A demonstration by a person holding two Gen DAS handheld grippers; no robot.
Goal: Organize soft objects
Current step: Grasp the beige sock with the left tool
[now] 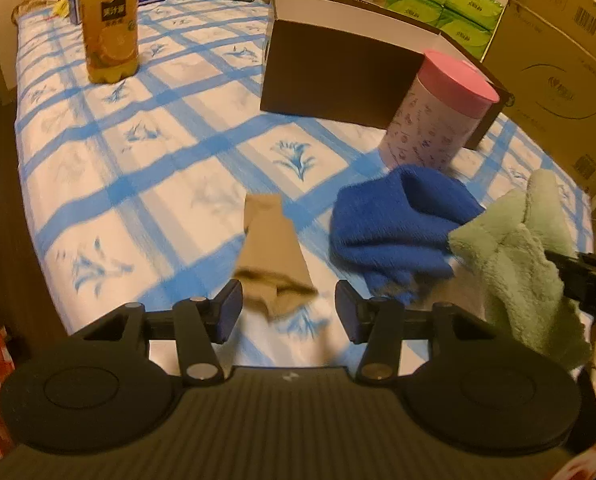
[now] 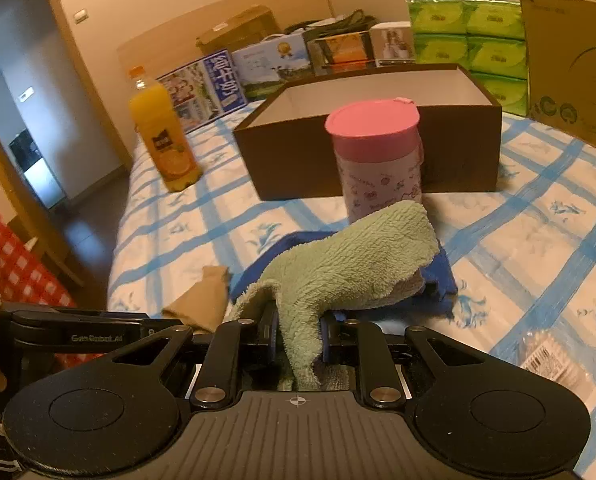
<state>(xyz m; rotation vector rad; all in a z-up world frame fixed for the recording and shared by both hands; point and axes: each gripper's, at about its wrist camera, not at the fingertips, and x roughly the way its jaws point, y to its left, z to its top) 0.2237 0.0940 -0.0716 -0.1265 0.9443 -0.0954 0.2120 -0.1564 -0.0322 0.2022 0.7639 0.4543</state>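
Observation:
My right gripper (image 2: 298,334) is shut on a fluffy green cloth (image 2: 346,264) and holds it above the bed; the cloth also shows in the left wrist view (image 1: 518,256). A blue knitted piece (image 1: 398,228) lies on the bedspread under and beside it, also in the right wrist view (image 2: 442,276). A beige sock (image 1: 274,252) lies just ahead of my left gripper (image 1: 288,310), which is open and empty above the bed. The sock shows in the right wrist view (image 2: 206,300). An open brown box (image 2: 378,152) stands behind.
A pink-lidded canister (image 2: 378,160) stands before the box. An orange juice bottle (image 1: 108,20) stands far left. Cartons and green tissue packs (image 2: 470,44) line the back; a large cardboard box (image 1: 558,72) is at right. A plastic packet (image 2: 554,360) lies right.

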